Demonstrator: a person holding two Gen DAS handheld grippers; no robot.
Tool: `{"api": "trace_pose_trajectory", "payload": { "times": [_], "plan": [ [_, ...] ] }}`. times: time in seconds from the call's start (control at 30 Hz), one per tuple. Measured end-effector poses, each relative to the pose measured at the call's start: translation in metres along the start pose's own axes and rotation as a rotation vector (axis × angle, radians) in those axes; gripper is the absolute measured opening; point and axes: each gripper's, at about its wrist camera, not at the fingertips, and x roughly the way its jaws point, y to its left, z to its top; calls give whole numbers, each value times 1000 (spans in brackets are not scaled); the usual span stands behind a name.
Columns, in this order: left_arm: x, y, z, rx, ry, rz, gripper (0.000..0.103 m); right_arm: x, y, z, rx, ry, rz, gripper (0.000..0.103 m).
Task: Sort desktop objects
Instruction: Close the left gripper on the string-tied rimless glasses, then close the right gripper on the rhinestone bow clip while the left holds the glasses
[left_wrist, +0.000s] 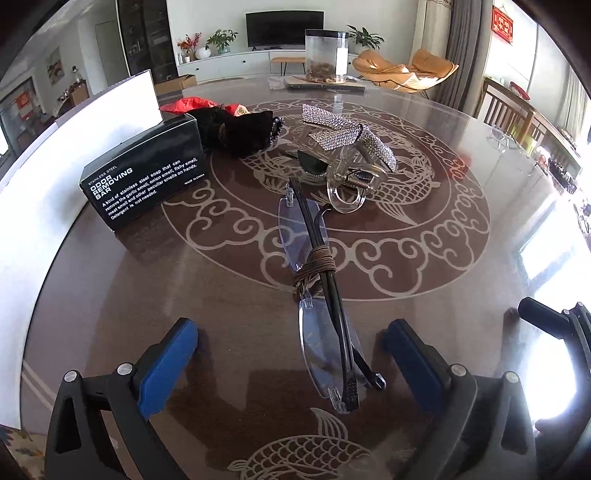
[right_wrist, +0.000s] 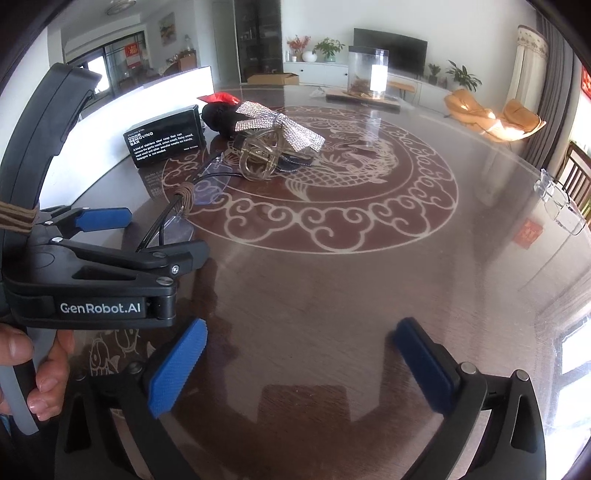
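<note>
**Folded glasses lie between the spread jaws of the left gripper**

A round tabletop (left_wrist: 424, 280) with a pale dragon-and-cloud pattern is seen from two wrist cameras. Toward its far left edge a black box (left_wrist: 144, 181) is set, with a dark pouch (left_wrist: 236, 133) just beside it. Near the middle a sparkly hair clip (left_wrist: 347, 155) is laid. The folded glasses (left_wrist: 321, 280), bound round with a brown cord (left_wrist: 314, 267), are laid nearer the front edge. Their long axis runs away from the camera, straight down the gap between the jaws. The left gripper (left_wrist: 291, 365) is held wide open around their near end, no pad touching. The right gripper (right_wrist: 299, 365) is spread over bare tabletop, farther off. The left hand is judged the nearer one for the pickup.
</note>
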Motion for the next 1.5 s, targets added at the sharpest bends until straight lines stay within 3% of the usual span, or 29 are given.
{"api": "trace_pose_trajectory", "payload": {
  "times": [0.37,0.47,0.63,0.83,0.97,1.13,1.27,1.33,1.4,1.5],
  "plan": [
    [-4,4,-1,-8,-15,3,102,0,0,-1,-3,2,-4,103],
    [-8,11,0,-28,-44,21,83,0,0,-1,-3,2,-4,103],
    [-13,19,0,-30,-74,44,35,0,0,-1,-3,2,-4,103],
    [-16,27,-3,-43,-68,76,32,0,0,-1,-4,2,-4,103],
    [-18,47,-7,-110,-53,91,32,5,-1,8,-37,29,22,103],
    [-20,63,-9,-176,-52,85,30,37,1,55,-244,41,42,103],
    [-19,58,-10,-151,-56,108,31,73,5,99,-334,98,170,103],
    [-19,59,-11,-150,-57,104,31,85,14,118,-405,102,154,103],
    [-19,59,-11,-148,-59,106,31,94,21,136,-463,69,55,103],
    [-19,58,-11,-144,-62,112,31,106,26,150,-503,74,78,103]
  ]
}}
